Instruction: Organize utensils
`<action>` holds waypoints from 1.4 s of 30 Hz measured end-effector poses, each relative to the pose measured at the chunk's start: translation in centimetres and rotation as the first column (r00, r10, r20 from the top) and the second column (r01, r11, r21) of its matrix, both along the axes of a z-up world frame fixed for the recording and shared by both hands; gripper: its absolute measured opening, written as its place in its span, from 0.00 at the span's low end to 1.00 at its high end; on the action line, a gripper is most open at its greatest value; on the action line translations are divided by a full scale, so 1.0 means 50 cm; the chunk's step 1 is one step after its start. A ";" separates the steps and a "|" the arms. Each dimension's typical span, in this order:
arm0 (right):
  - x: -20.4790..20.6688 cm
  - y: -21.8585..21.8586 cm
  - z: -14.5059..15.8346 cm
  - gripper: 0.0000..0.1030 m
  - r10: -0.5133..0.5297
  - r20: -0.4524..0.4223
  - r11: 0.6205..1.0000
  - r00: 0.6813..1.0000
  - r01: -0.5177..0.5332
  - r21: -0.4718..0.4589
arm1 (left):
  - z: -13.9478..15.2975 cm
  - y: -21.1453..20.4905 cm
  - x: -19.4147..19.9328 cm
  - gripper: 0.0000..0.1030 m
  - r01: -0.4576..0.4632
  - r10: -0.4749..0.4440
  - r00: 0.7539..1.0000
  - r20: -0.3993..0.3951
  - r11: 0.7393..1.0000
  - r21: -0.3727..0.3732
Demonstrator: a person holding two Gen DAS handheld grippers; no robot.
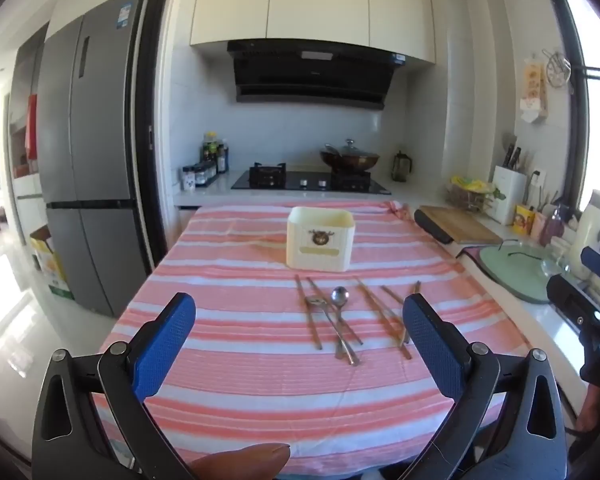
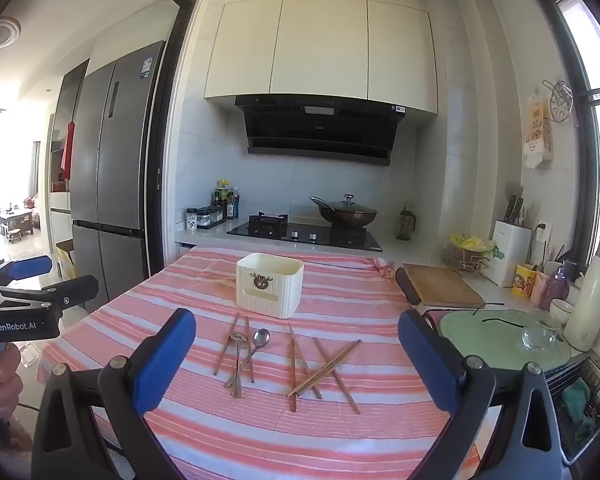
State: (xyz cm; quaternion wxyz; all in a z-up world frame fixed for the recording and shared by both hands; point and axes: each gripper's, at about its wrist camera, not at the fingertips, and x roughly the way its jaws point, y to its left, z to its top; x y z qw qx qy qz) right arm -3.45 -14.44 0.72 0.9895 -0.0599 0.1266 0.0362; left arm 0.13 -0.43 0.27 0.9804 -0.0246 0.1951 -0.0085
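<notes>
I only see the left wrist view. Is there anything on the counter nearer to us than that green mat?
Observer: Yes, a black wire dish rack stands nearer than the green mat, with a teal cloth in it.
Operator: Any writing on the left hand-held gripper?
Observer: The left hand-held gripper reads GenRobot.AI on its side.
Operator: How do the right-hand chopsticks lie?
Observer: One pair of chopsticks lies slanted across the others, forming a cross.

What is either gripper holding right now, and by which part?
Nothing is held. The left gripper and right gripper are both open and empty, above the table; the spoons and chopsticks lie untouched on the cloth.
</notes>
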 end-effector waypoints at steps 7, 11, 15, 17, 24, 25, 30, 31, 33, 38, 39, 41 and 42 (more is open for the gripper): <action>0.000 0.004 0.001 1.00 -0.003 -0.001 1.000 1.000 0.003 0.003 | 0.000 -0.001 0.008 1.00 -0.008 0.008 1.000 -0.008 1.000 -0.001; 0.005 0.003 0.001 1.00 -0.004 -0.003 1.000 1.000 0.004 0.005 | -0.006 -0.002 0.009 1.00 -0.005 0.006 1.000 -0.009 1.000 0.002; 0.005 0.004 0.001 1.00 -0.003 -0.002 1.000 1.000 0.003 0.007 | -0.008 -0.004 0.009 1.00 -0.004 0.004 1.000 -0.008 1.000 0.005; 0.005 0.004 0.003 1.00 -0.004 -0.002 1.000 1.000 0.004 0.006 | -0.008 -0.004 0.009 1.00 -0.004 0.004 1.000 -0.009 1.000 0.005; 0.006 0.003 0.002 1.00 -0.004 -0.002 1.000 1.000 0.004 0.010 | -0.012 -0.005 0.008 1.00 -0.002 0.002 1.000 -0.012 1.000 0.002; 0.006 0.004 0.002 1.00 -0.004 -0.003 1.000 1.000 0.004 0.010 | -0.012 -0.005 0.008 1.00 -0.002 0.002 1.000 -0.013 1.000 0.002; 0.004 0.002 -0.003 1.00 -0.006 -0.005 1.000 1.000 0.006 0.014 | -0.013 -0.005 0.009 1.00 -0.002 0.002 1.000 -0.013 1.000 0.002; 0.005 0.002 -0.003 1.00 -0.006 -0.006 1.000 1.000 0.006 0.014 | -0.013 -0.004 0.009 1.00 -0.002 0.002 1.000 -0.014 1.000 0.002; 0.005 0.001 -0.003 1.00 -0.005 -0.008 1.000 1.000 0.006 0.017 | -0.014 -0.005 0.008 1.00 -0.001 0.001 1.000 -0.014 1.000 0.002; 0.006 0.001 -0.003 1.00 -0.006 -0.009 1.000 1.000 0.006 0.018 | -0.014 -0.004 0.008 1.00 -0.001 0.001 1.000 -0.013 1.000 0.003; 0.006 0.001 -0.003 1.00 -0.006 -0.007 1.000 1.000 0.006 0.018 | -0.014 -0.003 0.008 1.00 -0.002 0.002 1.000 -0.013 1.000 0.002; 0.006 0.001 -0.003 1.00 -0.006 -0.009 1.000 1.000 0.006 0.020 | -0.015 -0.002 0.009 1.00 -0.001 0.001 1.000 -0.013 1.000 0.001; 0.006 0.002 -0.004 1.00 -0.007 -0.011 1.000 1.000 0.007 0.020 | -0.014 -0.003 0.010 1.00 -0.001 0.001 1.000 -0.014 1.000 0.001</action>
